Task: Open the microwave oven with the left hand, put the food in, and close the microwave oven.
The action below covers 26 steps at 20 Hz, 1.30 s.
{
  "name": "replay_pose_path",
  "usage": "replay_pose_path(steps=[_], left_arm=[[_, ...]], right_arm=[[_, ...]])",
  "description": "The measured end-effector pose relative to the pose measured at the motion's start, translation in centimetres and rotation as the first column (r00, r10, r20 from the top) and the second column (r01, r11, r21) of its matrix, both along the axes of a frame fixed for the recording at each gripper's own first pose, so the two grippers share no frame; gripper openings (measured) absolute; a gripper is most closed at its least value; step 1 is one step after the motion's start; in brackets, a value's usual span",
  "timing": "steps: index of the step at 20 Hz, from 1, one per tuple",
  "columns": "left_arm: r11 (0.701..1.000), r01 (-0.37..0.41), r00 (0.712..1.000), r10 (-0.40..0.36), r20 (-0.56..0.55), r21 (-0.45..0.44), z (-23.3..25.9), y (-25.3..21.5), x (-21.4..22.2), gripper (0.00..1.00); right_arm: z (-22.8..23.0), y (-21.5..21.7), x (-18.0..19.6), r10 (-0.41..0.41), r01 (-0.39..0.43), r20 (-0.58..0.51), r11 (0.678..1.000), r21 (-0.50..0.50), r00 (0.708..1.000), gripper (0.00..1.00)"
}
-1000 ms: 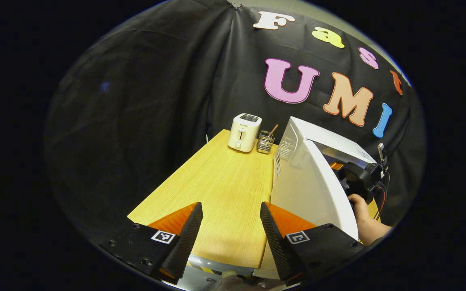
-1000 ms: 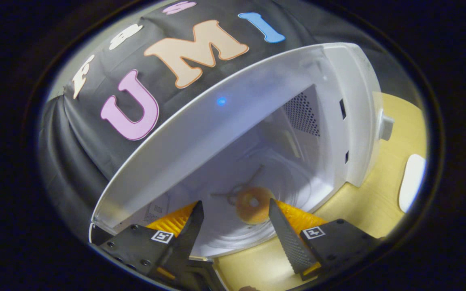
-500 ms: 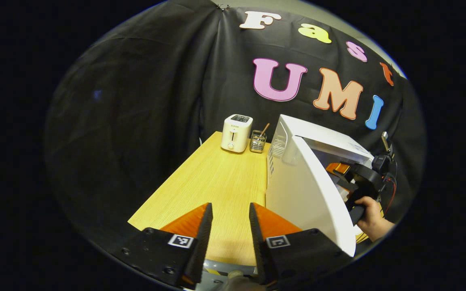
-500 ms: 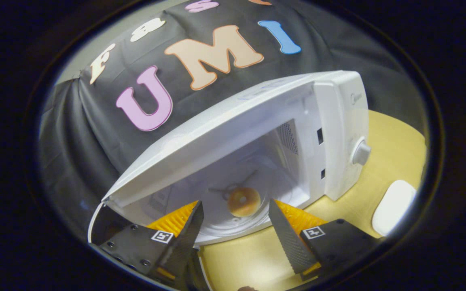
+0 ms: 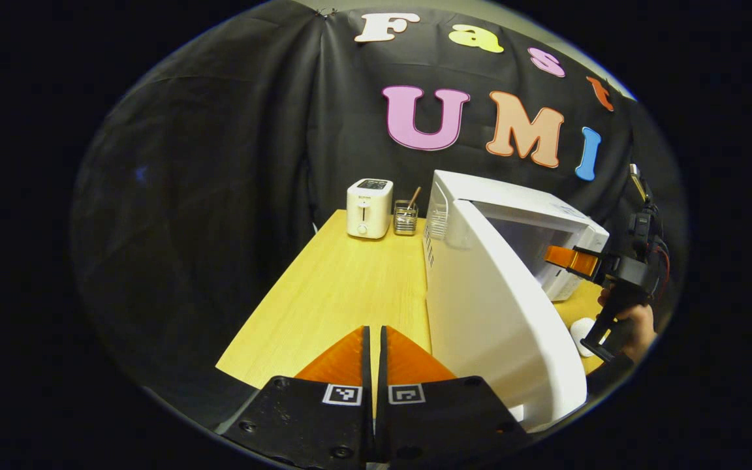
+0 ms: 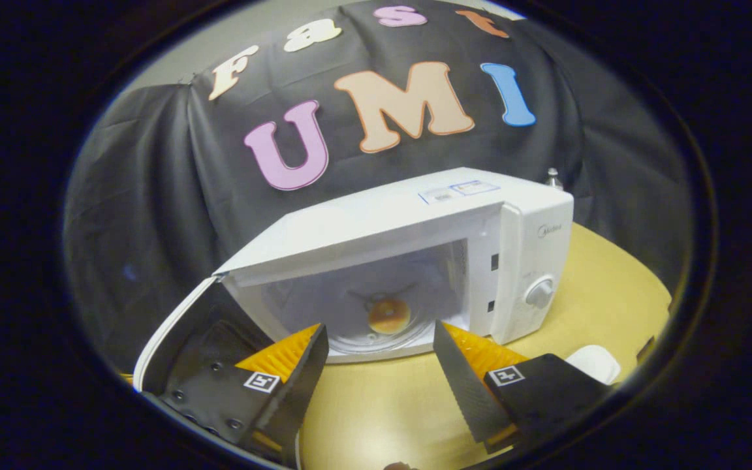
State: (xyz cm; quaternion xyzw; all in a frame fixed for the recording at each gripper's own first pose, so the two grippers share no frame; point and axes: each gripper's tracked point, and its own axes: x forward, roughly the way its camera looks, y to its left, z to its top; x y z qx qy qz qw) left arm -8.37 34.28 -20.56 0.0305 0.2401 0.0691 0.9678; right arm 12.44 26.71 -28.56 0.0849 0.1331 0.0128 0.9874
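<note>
The white microwave (image 6: 415, 215) stands on the wooden table with its door (image 5: 493, 313) swung wide open. A round golden bun (image 6: 388, 316) lies on the glass turntable inside. My right gripper (image 6: 379, 339) is open and empty, held back in front of the oven's mouth. In the left gripper view the same gripper (image 5: 572, 260) and the hand (image 5: 630, 323) holding it appear beyond the door. My left gripper (image 5: 374, 339) is shut with nothing between its fingers, over the table's near edge just left of the door's outer face.
A white toaster (image 5: 369, 207) and a small wire holder (image 5: 405, 217) with a stick stand at the table's far end. A white oval dish (image 6: 591, 362) lies on the table (image 5: 343, 287) right of the microwave. The control knob (image 6: 539, 292) is on the oven's right panel.
My left gripper closed from wide open to fully shut and drew back. My right gripper withdrew from the oven's cavity, leaving the bun on the turntable.
</note>
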Motion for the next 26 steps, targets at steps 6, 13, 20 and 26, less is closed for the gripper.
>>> replay_pose_path(steps=[6,13,20,26], left_arm=[[0.998,0.065,0.998,-0.065,-0.015,0.007,-0.3,-2.0,-0.3,0.01],[0.993,0.116,0.993,-0.116,-0.024,-0.002,-0.5,-4.5,-0.3,0.01],[0.991,0.132,0.991,-0.131,-0.031,0.02,-0.4,-7.1,0.1,0.01],[0.992,0.127,0.991,-0.127,-0.038,0.006,-1.0,-10.3,0.8,0.01]], right_arm=[[3.2,-1.8,-5.1,-0.01,0.01,-0.004,0.998,-0.064,1.0,1.0],[3.3,-6.0,-9.4,-0.074,0.069,-0.053,0.994,-0.089,0.996,0.99],[4.8,-10.1,-10.4,-0.121,0.116,-0.044,0.988,-0.098,0.992,0.92],[5.4,-14.0,-9.9,-0.135,0.13,-0.049,0.987,-0.094,0.99,1.0]])
